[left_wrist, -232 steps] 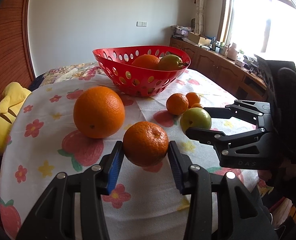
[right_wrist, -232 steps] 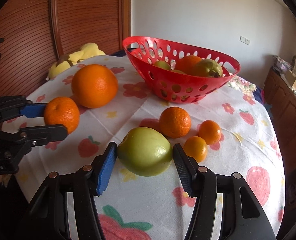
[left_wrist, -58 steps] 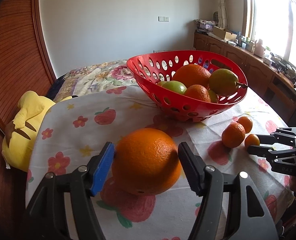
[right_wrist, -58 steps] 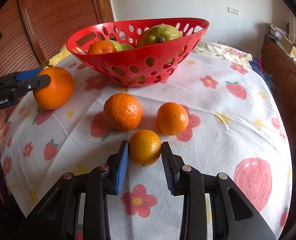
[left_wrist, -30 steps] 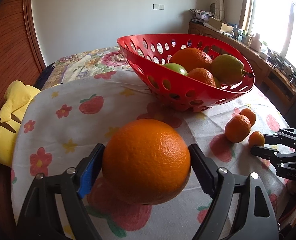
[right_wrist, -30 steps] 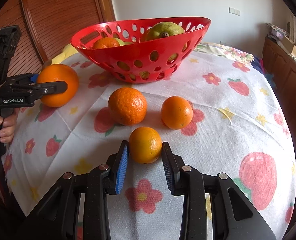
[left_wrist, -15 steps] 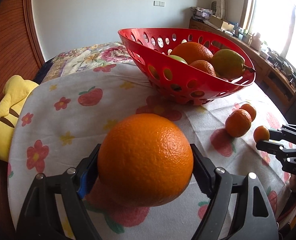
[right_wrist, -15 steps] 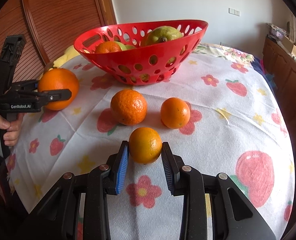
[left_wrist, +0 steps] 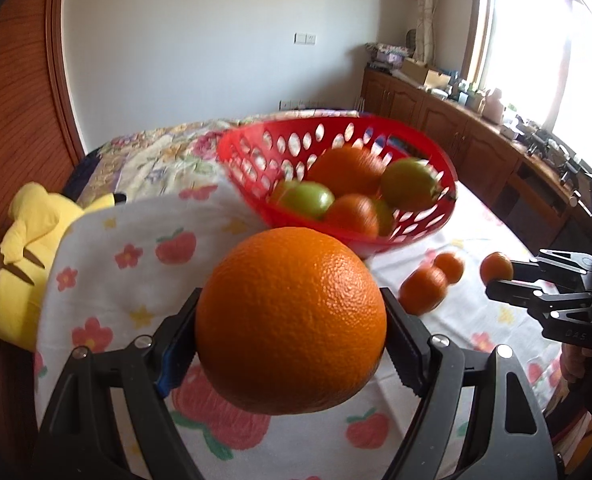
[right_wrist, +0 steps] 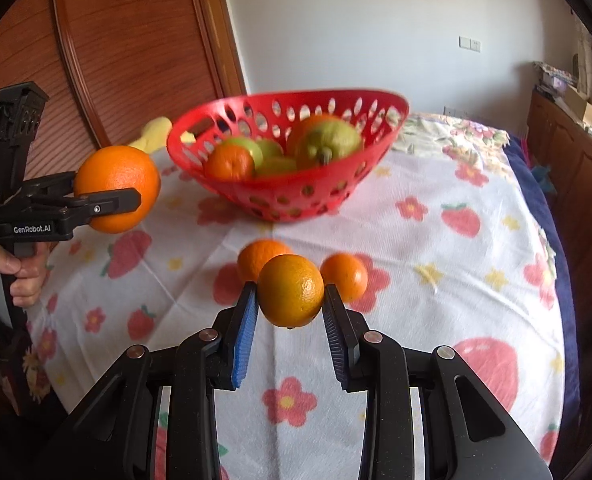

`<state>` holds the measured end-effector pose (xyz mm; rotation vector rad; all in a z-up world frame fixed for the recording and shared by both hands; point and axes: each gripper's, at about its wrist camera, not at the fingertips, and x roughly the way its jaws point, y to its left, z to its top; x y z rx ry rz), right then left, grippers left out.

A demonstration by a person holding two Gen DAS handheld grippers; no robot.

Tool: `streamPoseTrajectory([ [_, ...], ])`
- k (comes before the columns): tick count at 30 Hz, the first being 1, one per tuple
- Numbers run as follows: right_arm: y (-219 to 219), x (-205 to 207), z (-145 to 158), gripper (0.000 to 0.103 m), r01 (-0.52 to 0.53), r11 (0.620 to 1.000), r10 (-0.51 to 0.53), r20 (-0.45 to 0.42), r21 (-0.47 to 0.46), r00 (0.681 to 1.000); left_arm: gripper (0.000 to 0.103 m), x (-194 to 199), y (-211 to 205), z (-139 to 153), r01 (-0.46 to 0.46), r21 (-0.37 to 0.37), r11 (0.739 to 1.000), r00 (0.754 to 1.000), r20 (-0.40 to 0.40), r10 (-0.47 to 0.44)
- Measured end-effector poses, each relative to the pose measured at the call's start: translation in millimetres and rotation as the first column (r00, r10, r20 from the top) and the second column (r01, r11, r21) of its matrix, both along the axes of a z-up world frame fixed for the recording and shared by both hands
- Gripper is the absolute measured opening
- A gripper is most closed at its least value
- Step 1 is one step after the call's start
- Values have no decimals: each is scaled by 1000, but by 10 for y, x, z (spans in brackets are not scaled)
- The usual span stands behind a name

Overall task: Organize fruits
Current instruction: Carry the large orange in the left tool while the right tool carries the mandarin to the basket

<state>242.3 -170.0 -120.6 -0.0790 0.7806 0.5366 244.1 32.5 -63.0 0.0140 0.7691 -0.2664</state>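
My left gripper [left_wrist: 292,336] is shut on a large orange [left_wrist: 291,320] and holds it above the cloth; both show at the left of the right wrist view, the orange [right_wrist: 116,188]. My right gripper [right_wrist: 290,312] is shut on a small orange [right_wrist: 291,290], lifted off the table; it shows at the right of the left wrist view [left_wrist: 495,267]. The red perforated basket [left_wrist: 252,148] stands behind, holding oranges and green fruits [left_wrist: 311,200]. Two small oranges [right_wrist: 345,276] lie on the cloth in front of the basket [right_wrist: 296,196].
The table has a white cloth with strawberry and flower prints [right_wrist: 459,216]. A yellow plush toy [left_wrist: 28,240] lies at the table's left edge. A wooden door [right_wrist: 128,48] stands behind, and wooden cabinets [left_wrist: 455,136] line the window wall.
Both grippers have risen, lifting the large orange and the small orange off the cloth. The basket's inside now shows from higher up.
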Motion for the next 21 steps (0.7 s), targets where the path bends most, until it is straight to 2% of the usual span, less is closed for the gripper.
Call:
streamPoseTrajectory([
  [12, 23, 236, 545, 32, -14, 1000, 14, 119, 0, 993, 81, 212, -239, 504, 56, -7, 998, 992, 109, -55],
  [21, 111, 589, 726, 32, -47, 999, 47, 148, -4, 988, 81, 678, -338, 533, 59, -8, 998, 993, 100, -58],
])
